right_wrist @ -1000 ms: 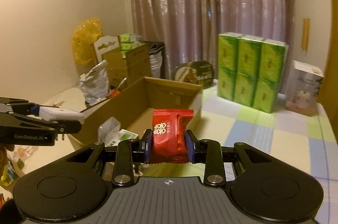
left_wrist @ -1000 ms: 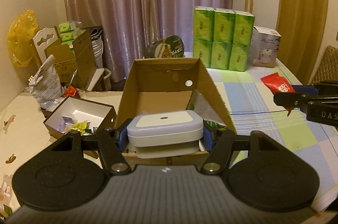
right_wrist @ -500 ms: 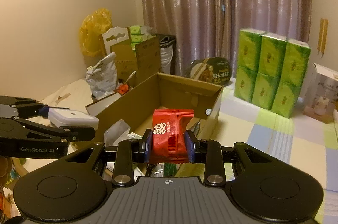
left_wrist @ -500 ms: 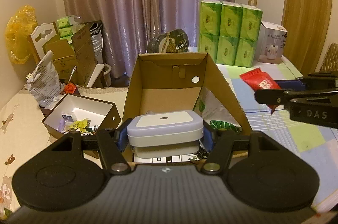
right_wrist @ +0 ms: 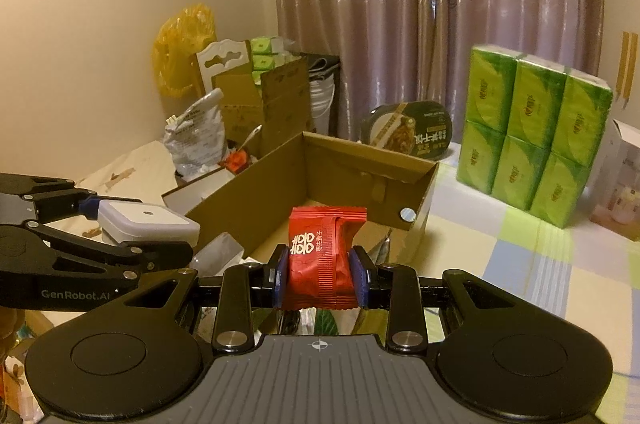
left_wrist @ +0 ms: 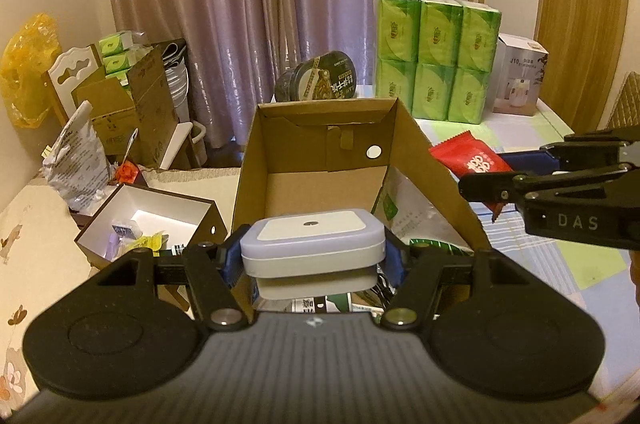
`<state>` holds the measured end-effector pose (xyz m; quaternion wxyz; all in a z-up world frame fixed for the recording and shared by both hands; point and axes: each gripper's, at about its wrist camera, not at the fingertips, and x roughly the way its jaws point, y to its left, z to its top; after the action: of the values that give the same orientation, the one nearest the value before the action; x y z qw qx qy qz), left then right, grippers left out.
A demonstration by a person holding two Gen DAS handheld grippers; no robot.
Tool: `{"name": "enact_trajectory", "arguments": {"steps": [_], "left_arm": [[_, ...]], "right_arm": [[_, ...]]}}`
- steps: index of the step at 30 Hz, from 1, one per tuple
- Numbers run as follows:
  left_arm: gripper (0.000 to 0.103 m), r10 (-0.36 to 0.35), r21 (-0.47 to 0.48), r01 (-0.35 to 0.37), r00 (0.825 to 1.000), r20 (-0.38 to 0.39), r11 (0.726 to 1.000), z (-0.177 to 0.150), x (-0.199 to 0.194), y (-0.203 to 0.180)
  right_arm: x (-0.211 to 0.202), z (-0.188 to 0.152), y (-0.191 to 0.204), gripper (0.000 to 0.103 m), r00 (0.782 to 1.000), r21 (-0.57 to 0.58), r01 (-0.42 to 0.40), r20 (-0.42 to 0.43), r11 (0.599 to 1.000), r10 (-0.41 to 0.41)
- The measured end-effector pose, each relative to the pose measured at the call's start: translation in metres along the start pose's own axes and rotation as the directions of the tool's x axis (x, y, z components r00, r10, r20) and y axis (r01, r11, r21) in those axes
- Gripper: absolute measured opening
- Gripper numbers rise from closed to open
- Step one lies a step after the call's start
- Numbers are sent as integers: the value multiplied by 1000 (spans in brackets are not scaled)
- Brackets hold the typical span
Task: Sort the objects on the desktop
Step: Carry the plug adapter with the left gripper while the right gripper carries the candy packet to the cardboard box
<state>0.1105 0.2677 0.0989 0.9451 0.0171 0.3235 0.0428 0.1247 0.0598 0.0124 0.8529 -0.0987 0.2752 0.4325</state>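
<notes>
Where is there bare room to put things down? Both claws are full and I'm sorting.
The far half of the cardboard box floor is bare, up to its back wall. The checked tablecloth between that box and the green tissue packs is free. The box's near end holds packets, and the small white-lined box is cluttered.

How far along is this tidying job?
Partly done: the cardboard box already holds some packets. In hand: the left gripper clamps a white case, the right gripper a red snack packet. Left: dropping both in.
</notes>
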Motion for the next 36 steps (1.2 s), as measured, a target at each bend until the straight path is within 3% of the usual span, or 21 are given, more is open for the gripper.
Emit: {"name": "enact_trajectory", "arguments": {"steps": [36], "left_arm": [[61, -29, 106, 34, 998, -50, 994, 40, 91, 11]], "right_arm": [[89, 28, -28, 30, 996, -15, -5, -86, 1000, 4]]}}
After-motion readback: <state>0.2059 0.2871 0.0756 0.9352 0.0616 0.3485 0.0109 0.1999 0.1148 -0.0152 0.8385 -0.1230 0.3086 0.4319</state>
